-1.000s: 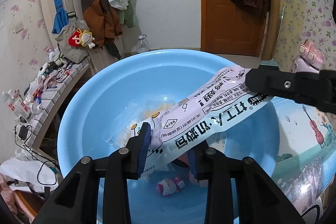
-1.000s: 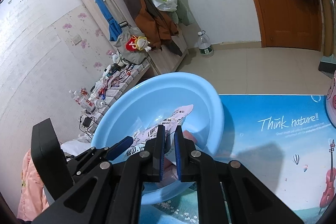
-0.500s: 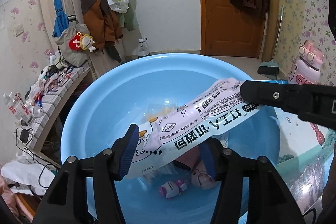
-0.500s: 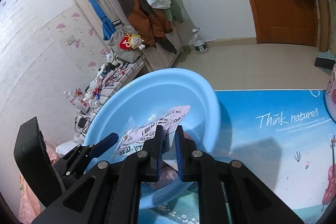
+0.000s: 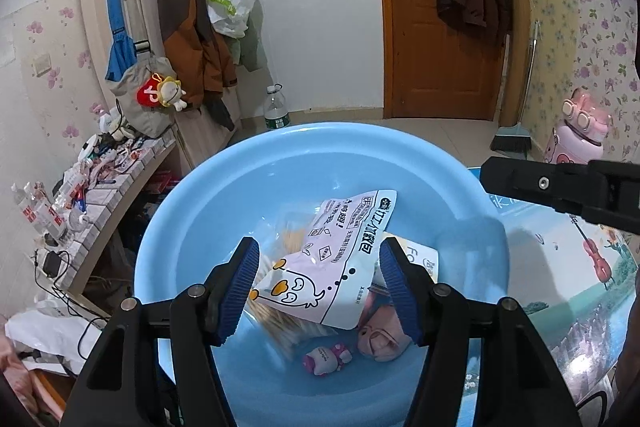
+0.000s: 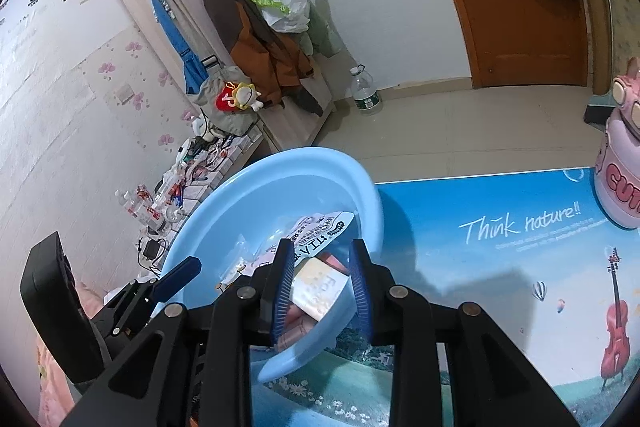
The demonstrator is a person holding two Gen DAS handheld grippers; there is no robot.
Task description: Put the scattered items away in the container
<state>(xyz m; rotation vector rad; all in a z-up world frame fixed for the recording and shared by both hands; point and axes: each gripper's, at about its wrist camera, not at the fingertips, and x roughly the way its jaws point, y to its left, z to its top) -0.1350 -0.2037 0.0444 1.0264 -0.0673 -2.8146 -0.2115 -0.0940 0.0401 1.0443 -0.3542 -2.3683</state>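
Lying loose in the blue basin (image 5: 280, 171), the white snack packet (image 5: 340, 259) with the duck drawing rests tilted on top of the other stuff already in there — a yellowish pack (image 5: 420, 259), a pink plush toy (image 5: 380, 335), a small pink-and-white figure (image 5: 324, 359). Left gripper (image 5: 320, 279) hangs over the near side of the basin, jaws about half open and just been opening; the packet shows between the blue pads (image 5: 240, 283) in the left wrist view but neither pad presses on it, so nothing is held. Right gripper (image 6: 320, 291) is over the basin's near rim, jaws part open, narrower than the left, also just been opening — nothing gripped. Between its fingers the right wrist view shows the yellowish pack and the basin wall, not touched. In that view the packet's far end (image 6: 320, 227) points toward the basin's far rim. Basin sits on a printed blue mat (image 6: 500, 247) with "Think nature!!" on it. Pink cartoon bottle (image 6: 620, 163) stands on the mat well apart from the basin. Water bottle (image 6: 366, 95) on the floor by the wall.
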